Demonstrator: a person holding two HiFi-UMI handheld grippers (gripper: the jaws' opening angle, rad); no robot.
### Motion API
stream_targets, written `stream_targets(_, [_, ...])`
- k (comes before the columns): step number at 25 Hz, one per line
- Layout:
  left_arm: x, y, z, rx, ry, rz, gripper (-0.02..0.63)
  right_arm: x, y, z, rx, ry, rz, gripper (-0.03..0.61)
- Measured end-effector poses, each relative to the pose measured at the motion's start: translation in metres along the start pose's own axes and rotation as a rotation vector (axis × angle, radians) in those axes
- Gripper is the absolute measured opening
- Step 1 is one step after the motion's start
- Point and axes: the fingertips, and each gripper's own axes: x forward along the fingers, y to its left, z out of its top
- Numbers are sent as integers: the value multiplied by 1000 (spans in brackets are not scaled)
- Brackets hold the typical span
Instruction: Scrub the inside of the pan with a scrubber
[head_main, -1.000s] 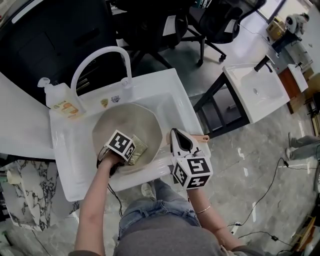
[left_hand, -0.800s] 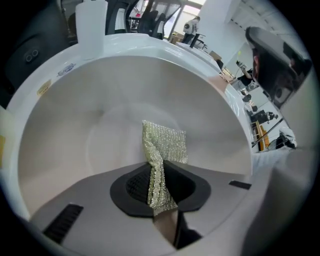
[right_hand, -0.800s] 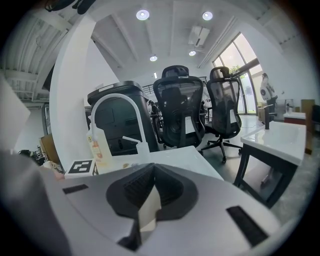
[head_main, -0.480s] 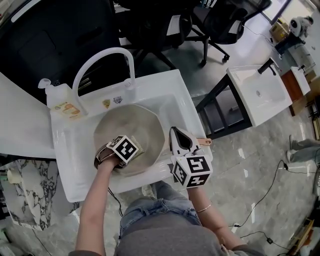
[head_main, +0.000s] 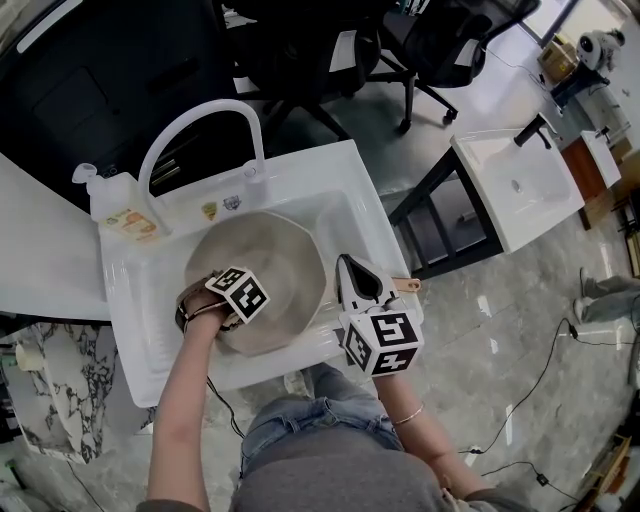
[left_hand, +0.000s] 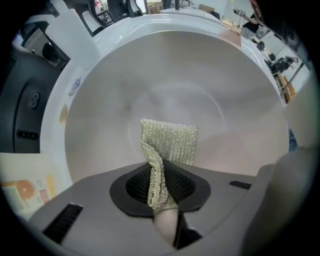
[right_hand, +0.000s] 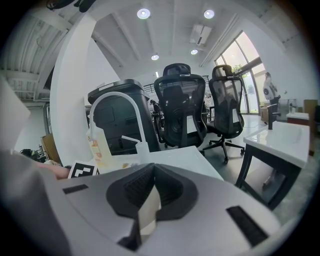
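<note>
Left gripper (left_hand: 161, 192), jaws clamped on the scrubber (left_hand: 170, 142), sweeps to the left side of the pan (head_main: 275, 245). That puts the stroke on fresh surface, so the scrubbing looks well under way. A second ago it worked nearer the pan's right. Right gripper (right_hand: 150, 200) stays pinched on the handle (head_main: 406, 285), steadying the pan in the sink (head_main: 345, 185), unmoved.

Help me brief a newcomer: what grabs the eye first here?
The big beige pan fills the white sink. Inside it, the left gripper clamps a glittery pale-green scrubber, while the right gripper grips the handle at the sink's right edge.
</note>
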Motion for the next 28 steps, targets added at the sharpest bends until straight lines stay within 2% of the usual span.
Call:
stream_targets(7, [-7, 37, -4, 36, 18, 222, 63, -3, -4, -1, 3, 0, 1, 11])
stream_targets(13, [-32, 68, 1, 60, -43, 480, 63, -6, 0, -1, -1, -1, 13, 11])
stream_targets(17, [-56, 79, 4, 27, -147, 615, 69, -10, 3, -1, -4, -8, 17, 11])
stream_targets(21, [-84, 81, 7, -23, -280, 713, 69, -15, 7, 0, -8, -16, 23, 11])
stream_targets(25, [-109, 76, 7, -106, -426, 746, 68, -20, 17, 0, -15, -25, 33, 11])
stream_targets(28, [-130, 68, 7, -192, -550, 724, 67, -24, 26, 0, -23, -33, 44, 11])
